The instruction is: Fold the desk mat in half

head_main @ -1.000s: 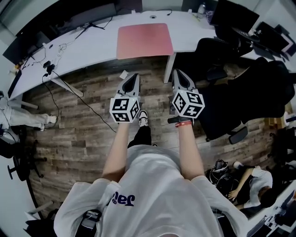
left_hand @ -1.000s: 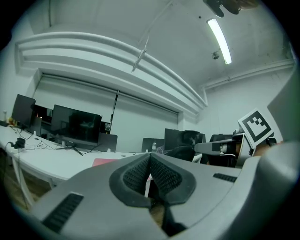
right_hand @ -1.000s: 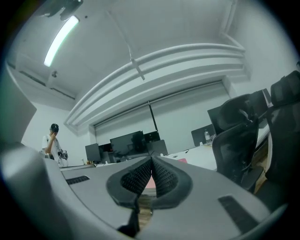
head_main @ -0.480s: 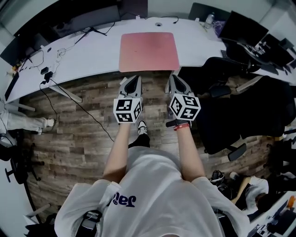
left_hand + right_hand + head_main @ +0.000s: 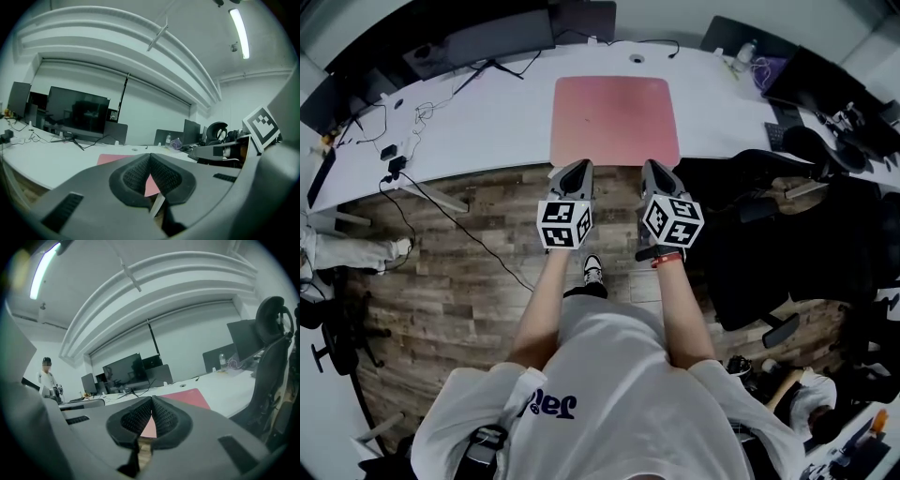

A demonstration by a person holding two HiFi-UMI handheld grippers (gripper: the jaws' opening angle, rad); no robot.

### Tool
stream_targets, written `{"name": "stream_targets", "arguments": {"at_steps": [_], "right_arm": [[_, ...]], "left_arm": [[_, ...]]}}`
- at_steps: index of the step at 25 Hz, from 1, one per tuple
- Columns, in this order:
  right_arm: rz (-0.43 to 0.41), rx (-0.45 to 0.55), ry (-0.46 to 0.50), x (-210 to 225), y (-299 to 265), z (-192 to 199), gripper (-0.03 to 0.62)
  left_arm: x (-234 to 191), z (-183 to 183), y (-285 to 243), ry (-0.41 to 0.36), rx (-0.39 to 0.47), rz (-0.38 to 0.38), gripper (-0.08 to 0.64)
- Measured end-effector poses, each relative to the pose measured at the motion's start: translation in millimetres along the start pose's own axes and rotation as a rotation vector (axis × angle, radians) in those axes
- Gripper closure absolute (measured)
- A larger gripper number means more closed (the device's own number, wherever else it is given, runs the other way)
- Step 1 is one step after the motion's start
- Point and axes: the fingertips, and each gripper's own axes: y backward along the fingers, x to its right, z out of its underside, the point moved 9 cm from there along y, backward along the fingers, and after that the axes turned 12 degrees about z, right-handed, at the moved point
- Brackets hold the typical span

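A pink desk mat (image 5: 614, 120) lies flat and unfolded on the curved white desk (image 5: 487, 117), its near edge along the desk's front. My left gripper (image 5: 576, 169) and right gripper (image 5: 656, 169) are held side by side just short of that near edge, over the wooden floor. Both have their jaws shut with nothing in them. In the left gripper view the mat (image 5: 112, 159) shows beyond the closed left gripper (image 5: 150, 155). The right gripper view shows the mat (image 5: 187, 397) past the closed right gripper (image 5: 152, 400).
Monitors (image 5: 483, 36) and cables (image 5: 403, 127) stand on the desk's left and back. A black office chair (image 5: 778, 202) is close on the right. A desk leg (image 5: 441, 192) slants to the floor at left. A person (image 5: 47, 376) stands far left.
The desk and mat have come nearer and more central as I stepped forward. Both grippers now reach almost to the mat's near edge, still shut.
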Motion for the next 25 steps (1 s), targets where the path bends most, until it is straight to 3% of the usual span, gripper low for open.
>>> {"name": "stream_targets", "arguments": {"at_steps": [4,15,25], "right_arm": [[0.017,-0.038,0.004,-4.6,-36.5,10.8,0.577],[0.05,-0.119,-0.016,-12.6,-114.5,36.4,0.577],[0.08,-0.258,-0.115,3.2,-144.1,90.0,0.545]], "left_arm": [[-31.4,13.2,-21.1,0.01,-0.05,0.008,0.54],[-103.7,49.8,-64.3,0.127,-0.126,0.031,0.537],[-132.9,102.2,-81.2,0.314,-0.236,0.047,0.445]]}}
